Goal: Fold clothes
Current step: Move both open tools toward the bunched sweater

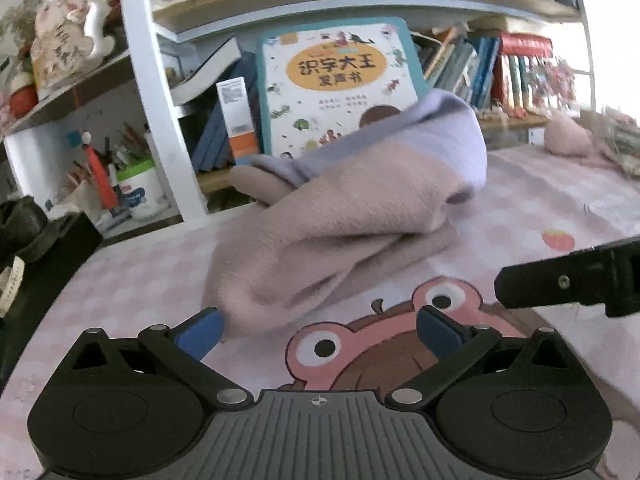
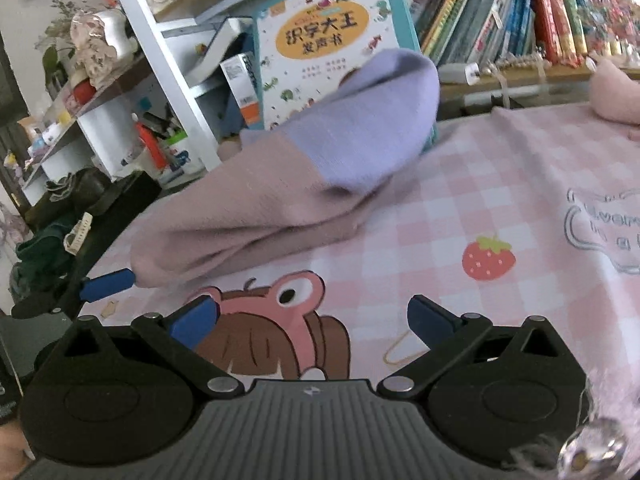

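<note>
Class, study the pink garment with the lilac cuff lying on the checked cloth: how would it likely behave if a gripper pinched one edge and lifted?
The pink garment lies in soft, rumpled folds, so it would probably droop rather than hold shape. Its fuzzy surface suggests good grip. It looks light; lifting may drag the lilac cuff along.

Ahead of both spread claws the checked tablecloth [image 2: 460, 184] lies bare from 1 to 3 o'clock. The pink-and-lilac garment [image 2: 280, 184] heaps across 11 to 12 o'clock, just beyond the left claw [image 1: 318, 330]. Behind it the bookshelf [image 1: 360, 4] and upright picture book [image 1: 340, 80] close the far edge.
</note>
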A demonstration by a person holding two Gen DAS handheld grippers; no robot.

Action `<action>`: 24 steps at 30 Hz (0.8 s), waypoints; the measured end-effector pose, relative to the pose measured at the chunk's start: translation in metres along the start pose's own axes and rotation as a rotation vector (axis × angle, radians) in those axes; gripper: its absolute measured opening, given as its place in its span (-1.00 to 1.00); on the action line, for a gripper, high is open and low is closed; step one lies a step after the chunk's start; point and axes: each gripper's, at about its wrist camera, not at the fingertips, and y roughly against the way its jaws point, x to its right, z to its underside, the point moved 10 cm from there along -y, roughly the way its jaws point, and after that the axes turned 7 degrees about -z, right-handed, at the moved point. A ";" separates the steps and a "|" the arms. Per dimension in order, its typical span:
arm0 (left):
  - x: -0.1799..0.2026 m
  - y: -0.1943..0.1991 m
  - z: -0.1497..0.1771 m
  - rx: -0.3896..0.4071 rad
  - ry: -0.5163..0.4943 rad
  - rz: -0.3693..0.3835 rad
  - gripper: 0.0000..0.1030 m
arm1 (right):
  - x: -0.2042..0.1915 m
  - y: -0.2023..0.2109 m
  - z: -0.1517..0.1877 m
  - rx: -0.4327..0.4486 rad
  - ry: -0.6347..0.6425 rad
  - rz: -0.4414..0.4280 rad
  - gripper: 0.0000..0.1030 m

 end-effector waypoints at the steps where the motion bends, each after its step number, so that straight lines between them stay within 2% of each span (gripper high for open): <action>1: 0.002 -0.001 0.001 0.003 -0.009 -0.001 1.00 | 0.001 -0.001 0.002 -0.004 -0.001 0.002 1.00; 16: -0.006 -0.010 -0.002 -0.002 0.070 0.050 1.00 | 0.003 -0.008 -0.001 -0.014 0.007 0.009 1.00; 20: -0.013 -0.007 -0.017 0.020 0.089 0.049 1.00 | -0.001 -0.005 -0.007 -0.003 0.008 0.000 1.00; 22: -0.020 0.001 -0.034 0.054 0.127 0.051 1.00 | -0.008 0.001 -0.014 0.014 0.040 -0.010 1.00; 24: -0.034 0.015 -0.052 0.116 0.235 0.052 1.00 | -0.020 0.007 -0.018 0.028 0.118 -0.002 1.00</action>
